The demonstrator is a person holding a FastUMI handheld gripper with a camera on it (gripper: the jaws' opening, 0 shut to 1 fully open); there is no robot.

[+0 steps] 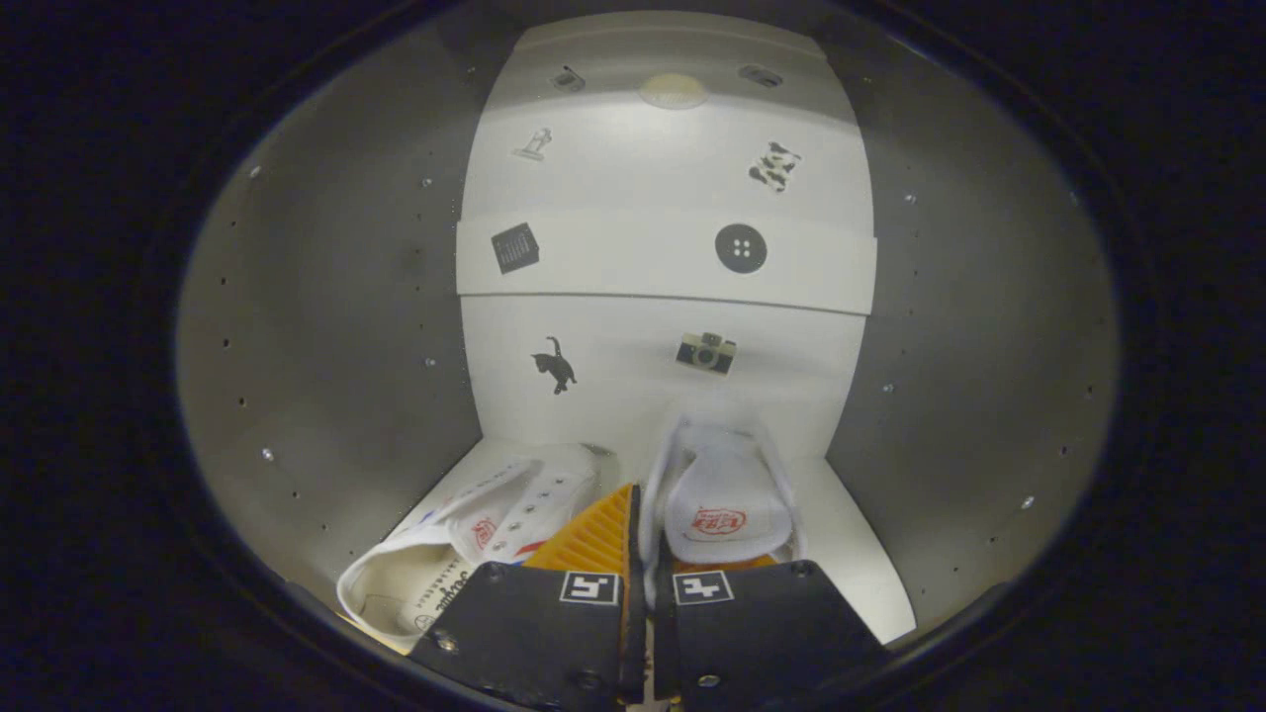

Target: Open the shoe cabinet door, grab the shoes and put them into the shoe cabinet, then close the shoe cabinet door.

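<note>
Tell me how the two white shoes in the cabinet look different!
The left shoe lies tipped on its side, showing its opening and eyelets; the right shoe sits upright, showing its tongue. The hand-held gripper pinches the right shoe's side wall; the left shoe lies free. Both are white with red logos.

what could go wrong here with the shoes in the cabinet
The tongs are shut on the right shoe's side wall, so pulling back before opening could drag it off the cabinet floor. The left shoe lies tipped near the front edge; a bump might knock it out or block the door.
</note>
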